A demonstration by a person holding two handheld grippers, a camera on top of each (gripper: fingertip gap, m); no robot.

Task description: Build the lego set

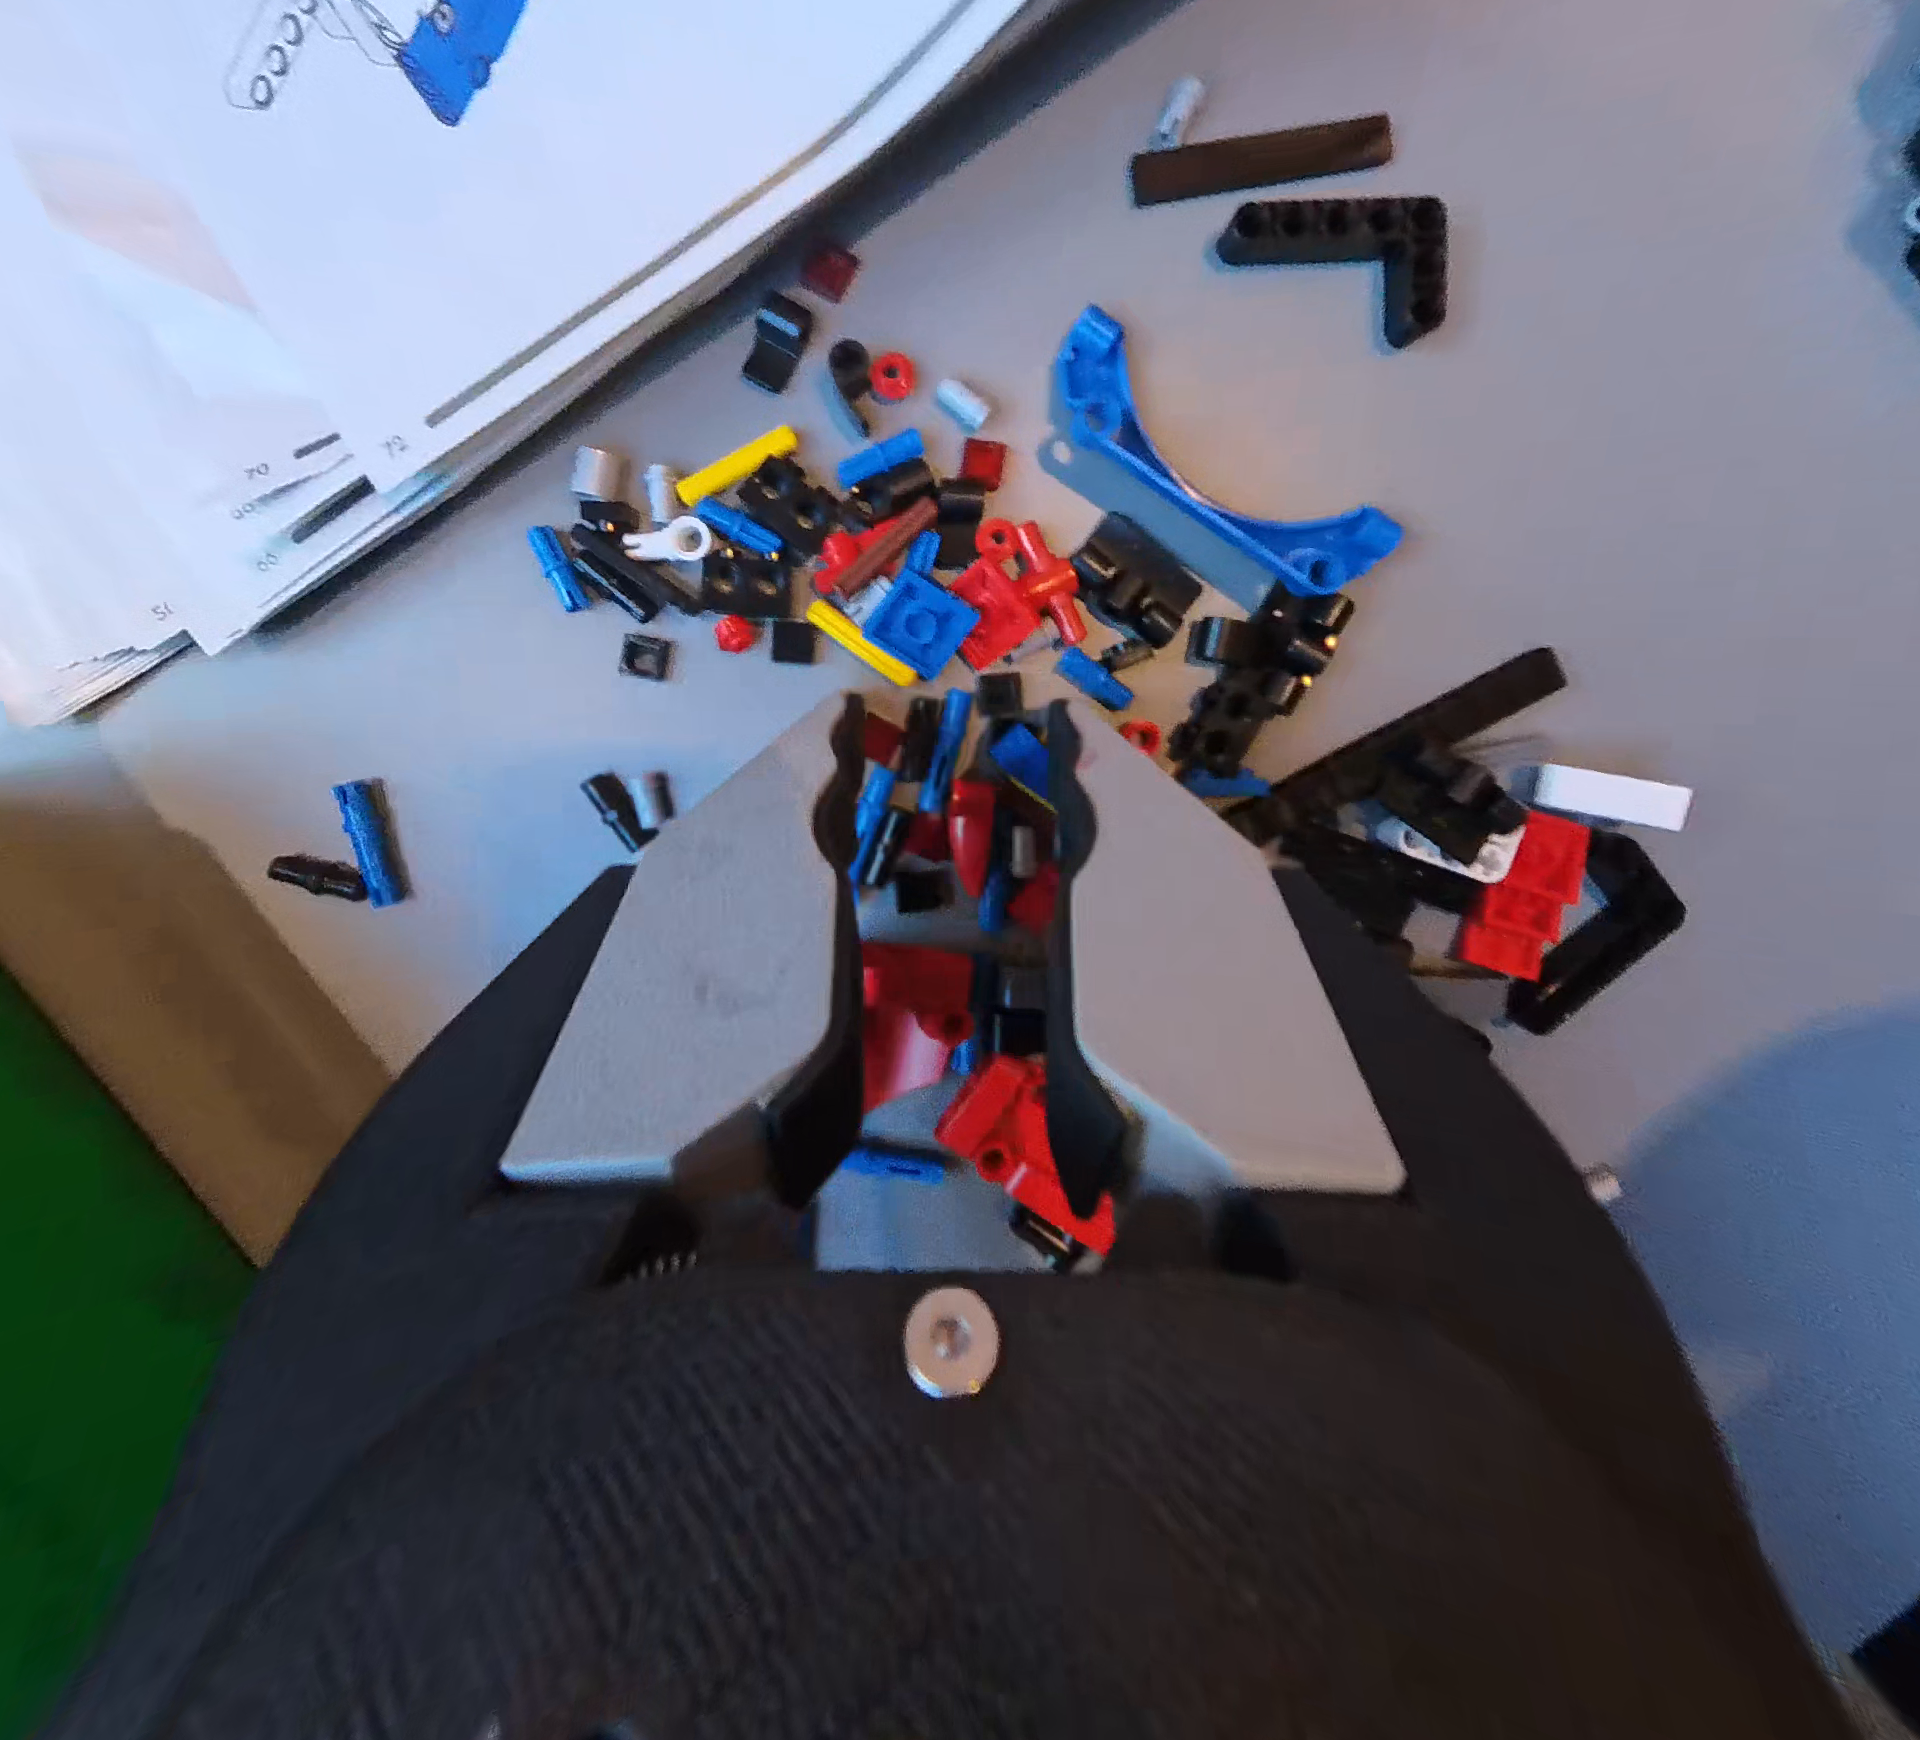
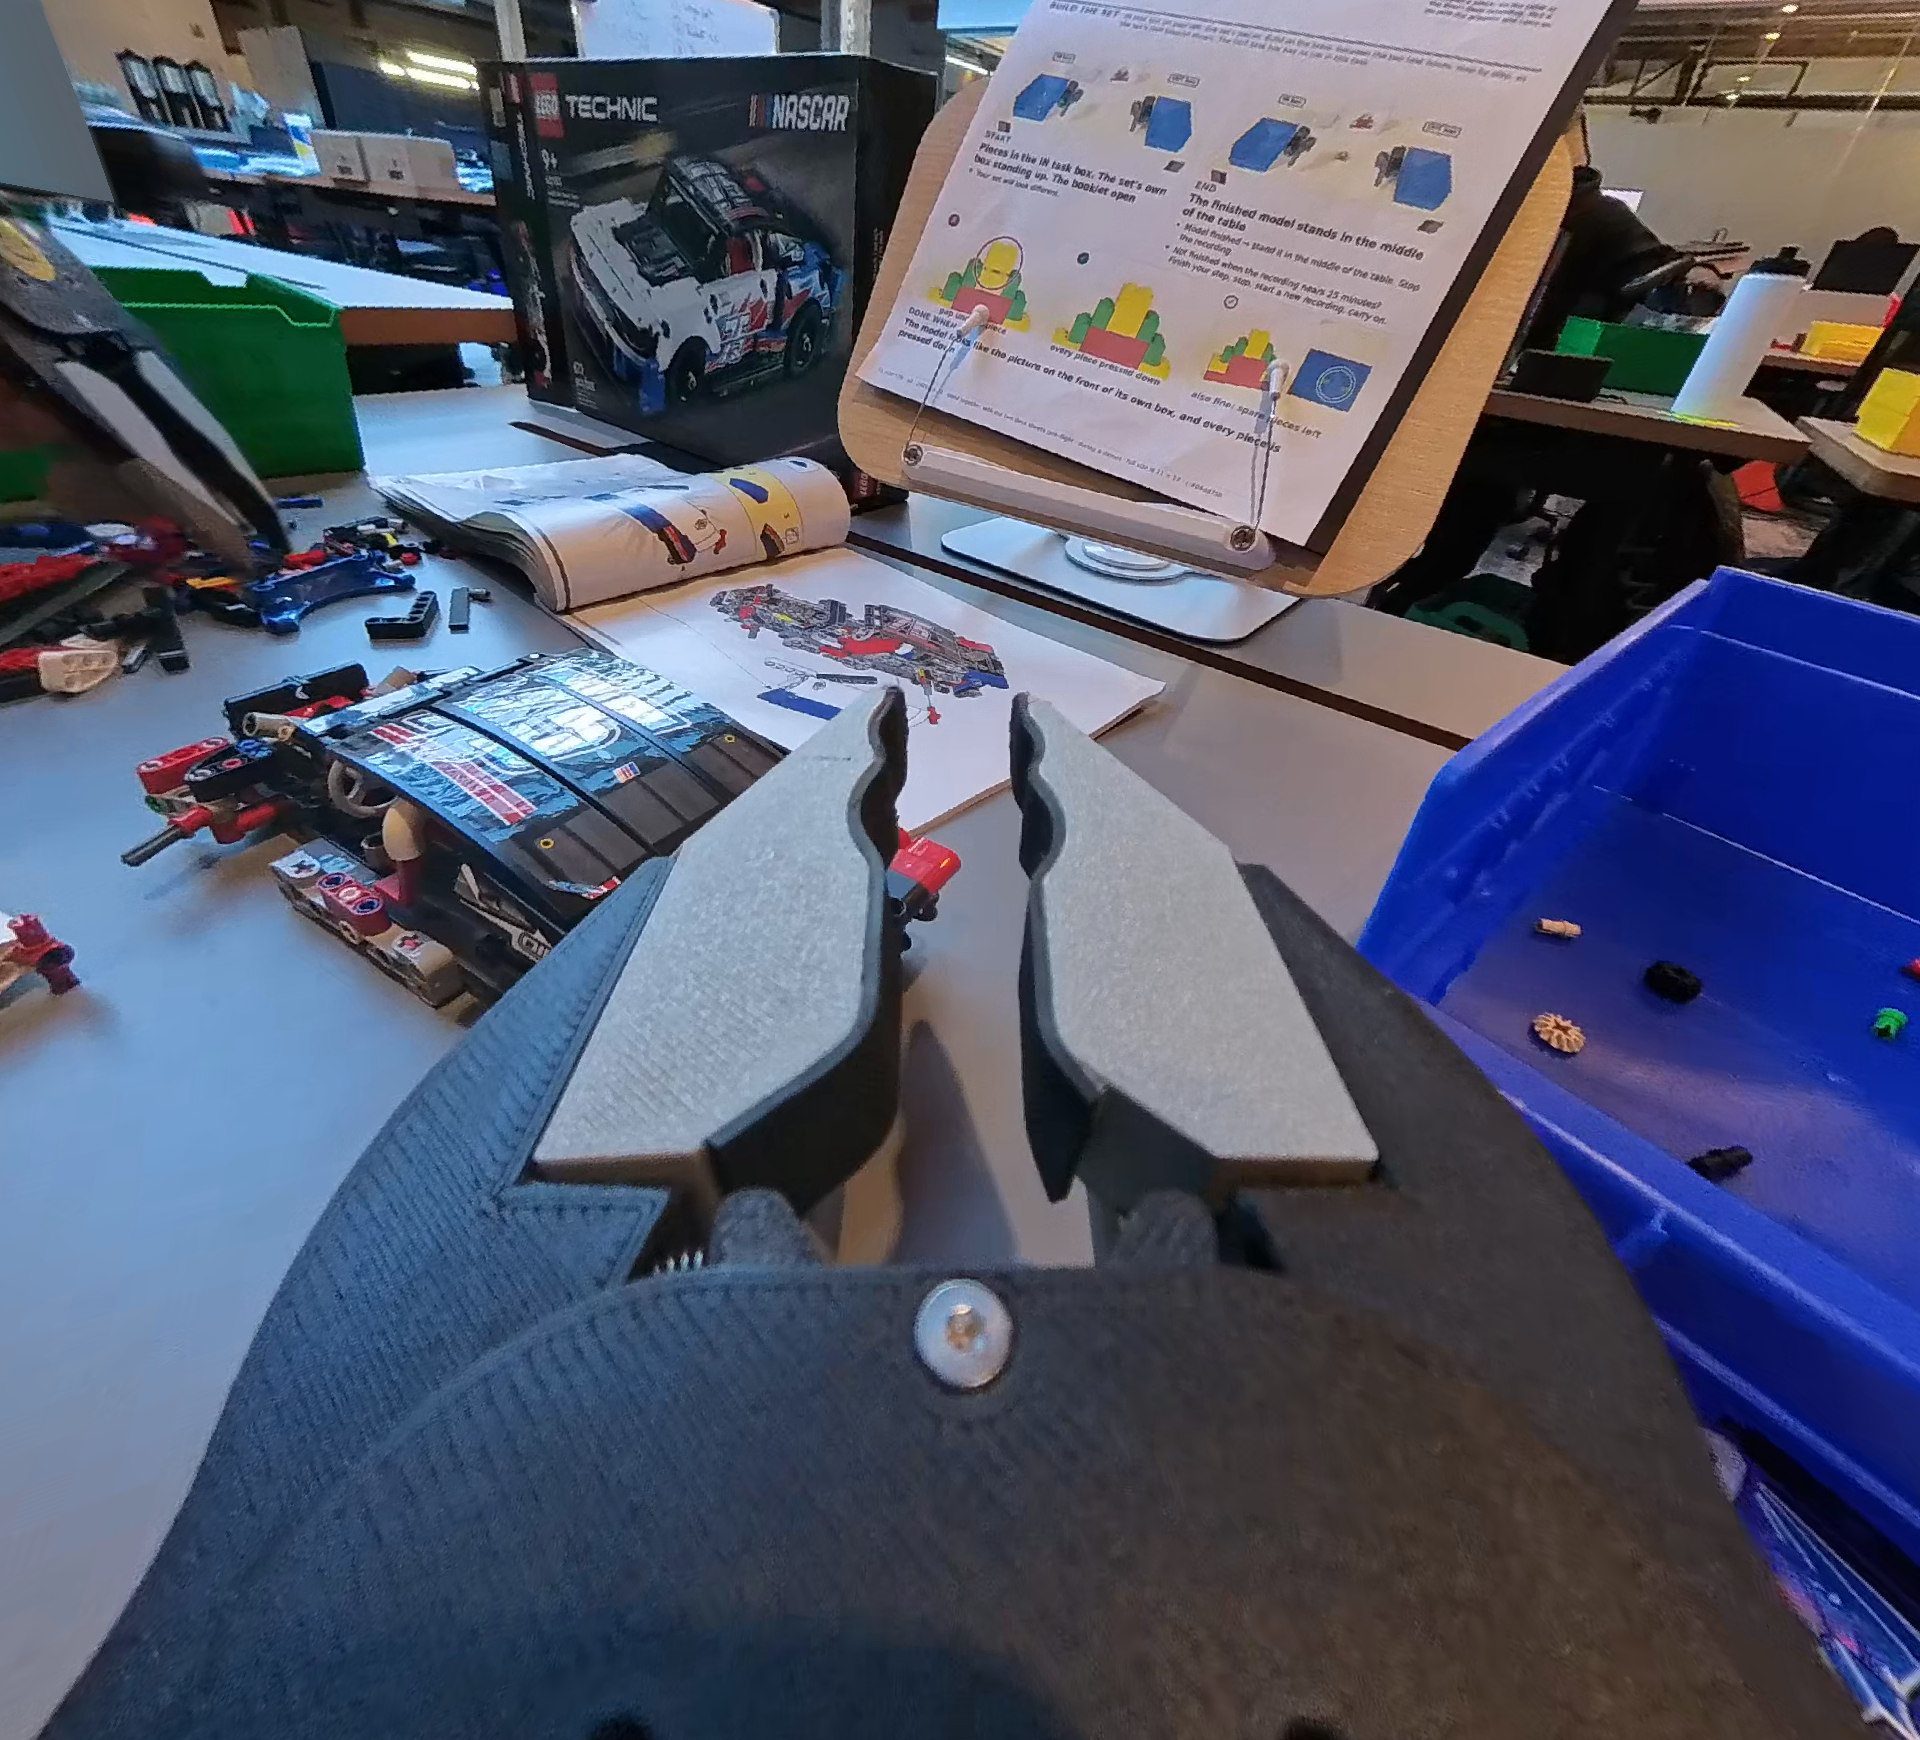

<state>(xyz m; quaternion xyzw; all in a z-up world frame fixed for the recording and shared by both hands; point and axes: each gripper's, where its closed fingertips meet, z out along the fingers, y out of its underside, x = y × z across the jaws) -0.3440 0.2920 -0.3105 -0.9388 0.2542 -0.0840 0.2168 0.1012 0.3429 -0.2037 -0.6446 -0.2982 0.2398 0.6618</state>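
In the left wrist view my left gripper (image 1: 954, 724) is open and empty, hovering over a heap of small loose lego pieces (image 1: 894, 568) in red, blue, black and yellow. A blue curved arch piece (image 1: 1195, 485) and a black L-shaped beam (image 1: 1351, 246) lie beyond the heap. In the right wrist view my right gripper (image 2: 954, 724) is open and empty above the grey table. The partly built car model (image 2: 468, 786), with a black stickered roof, lies just left of it. The left gripper (image 2: 156, 443) shows at the far left over the heap.
The open instruction booklet (image 2: 831, 641) lies ahead and also shows in the left wrist view (image 1: 468, 184). The set's box (image 2: 707, 256) and a stand holding a printed sheet (image 2: 1247, 184) are behind. A blue bin (image 2: 1714, 911) with a few small parts sits right. A green bin (image 2: 239, 360) is far left. My right fingertips sit around 45 centimetres from my left ones.
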